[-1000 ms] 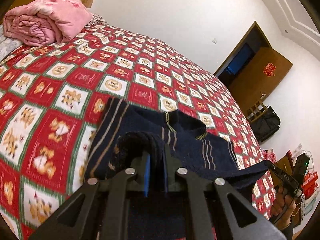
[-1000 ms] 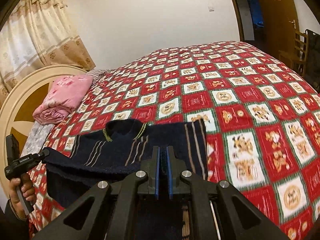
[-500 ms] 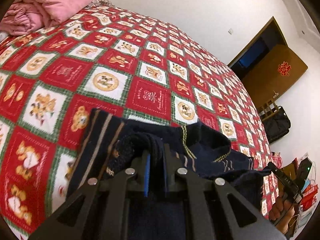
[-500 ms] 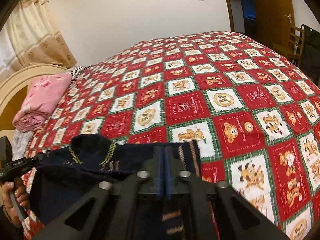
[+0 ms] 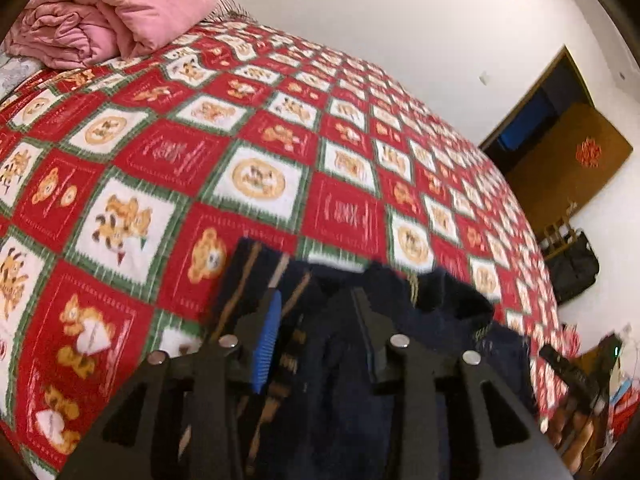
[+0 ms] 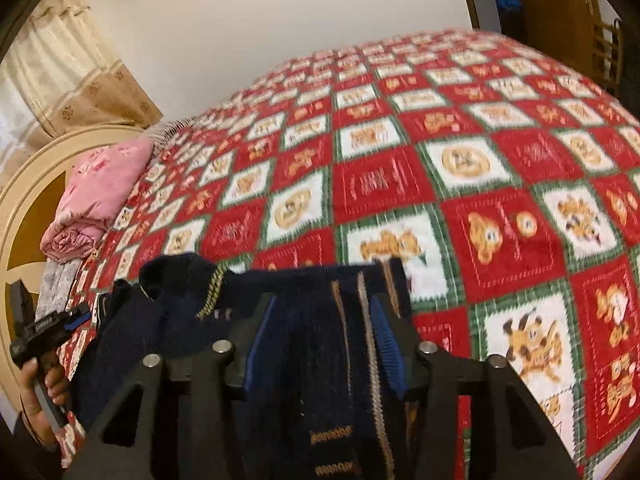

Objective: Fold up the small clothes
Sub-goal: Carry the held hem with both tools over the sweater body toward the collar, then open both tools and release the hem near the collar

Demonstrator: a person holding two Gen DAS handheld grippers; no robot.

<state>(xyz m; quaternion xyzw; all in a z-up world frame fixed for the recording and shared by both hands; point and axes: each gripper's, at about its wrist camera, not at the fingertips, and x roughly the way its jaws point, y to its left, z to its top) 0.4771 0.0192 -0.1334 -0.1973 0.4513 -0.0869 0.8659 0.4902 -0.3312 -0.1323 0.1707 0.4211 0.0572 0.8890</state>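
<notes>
A: Where's the dark navy knitted sweater with tan stripes (image 6: pixel 320 344) sitting?

B: Lying on the red-and-white checked bear-print bedspread (image 6: pixel 460 200), near its front edge, collar (image 5: pixel 432 292) pointing up the bed.

A: Left gripper (image 5: pixel 316 320)?

B: Jaws spread wide, hovering over the striped end of the sweater, fabric showing between the fingers, nothing pinched. Blue pad (image 5: pixel 266 344) facing inward.

A: Right gripper (image 6: pixel 324 324)?

B: Same: fingers released, standing apart over the striped panel. Frames are blurring, so I can't tell whether the tips are touching the knit.

A: Background?

B: Folded pink quilt (image 5: pixel 104 16) lying at the head of the bed, well apart from the sweater.
</notes>
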